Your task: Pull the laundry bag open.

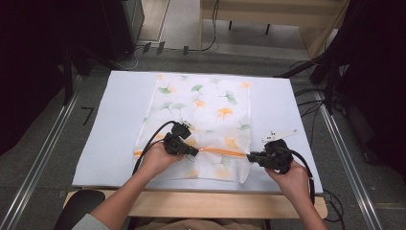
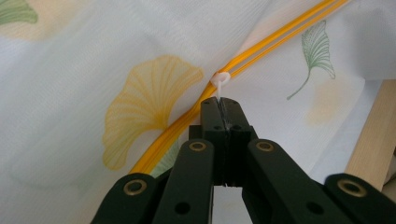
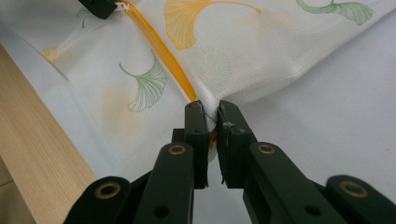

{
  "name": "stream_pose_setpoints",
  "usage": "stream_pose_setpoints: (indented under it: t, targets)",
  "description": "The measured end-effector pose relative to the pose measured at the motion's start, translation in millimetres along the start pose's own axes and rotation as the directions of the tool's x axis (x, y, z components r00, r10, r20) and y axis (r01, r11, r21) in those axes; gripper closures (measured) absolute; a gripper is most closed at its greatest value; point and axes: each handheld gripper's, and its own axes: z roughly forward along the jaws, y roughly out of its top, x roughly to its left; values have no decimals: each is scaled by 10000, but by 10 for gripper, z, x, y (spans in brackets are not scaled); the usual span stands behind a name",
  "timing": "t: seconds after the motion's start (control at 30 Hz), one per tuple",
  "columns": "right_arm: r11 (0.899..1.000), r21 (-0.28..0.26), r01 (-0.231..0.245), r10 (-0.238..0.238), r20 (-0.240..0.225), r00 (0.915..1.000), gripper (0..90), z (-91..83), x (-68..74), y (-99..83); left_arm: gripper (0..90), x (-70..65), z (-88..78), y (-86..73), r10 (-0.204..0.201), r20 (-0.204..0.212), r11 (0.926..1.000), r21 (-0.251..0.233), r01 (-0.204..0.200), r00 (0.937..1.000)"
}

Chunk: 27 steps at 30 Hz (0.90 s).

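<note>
A white mesh bag (image 1: pixel 201 120) printed with green and orange ginkgo leaves lies flat on the white table cover. An orange zipper (image 1: pixel 222 152) runs across its near end. My left gripper (image 1: pixel 195 152) is shut on the white zipper pull (image 2: pixel 220 81), partway along the zipper (image 2: pixel 187 116). My right gripper (image 1: pixel 249 156) is shut on the bag's right edge (image 3: pixel 210 109) where the zipper (image 3: pixel 159 46) ends. In the right gripper view the left gripper's tip (image 3: pixel 100 7) shows far off at the pull.
The white cover (image 1: pixel 124 120) lies on a wooden table whose front edge (image 1: pixel 201 203) faces the person. A small white tool (image 1: pixel 278 135) rests right of the bag. Cables and dark stands surround the table on the floor.
</note>
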Motion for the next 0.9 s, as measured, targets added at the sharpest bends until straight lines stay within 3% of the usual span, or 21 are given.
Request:
stream_pose_setpoints:
  t: [0.3,0.9]
  targets:
    - [10000,71,26,-26,-81,10000,854,20,-16,16,900,63,-34,-42,-281,194,9994,-177,284,9994]
    - [9999,172,-2,4,-101,9999,853,21,-15,4,900,67,-18,-34,-252,88,9997,-65,253,9996]
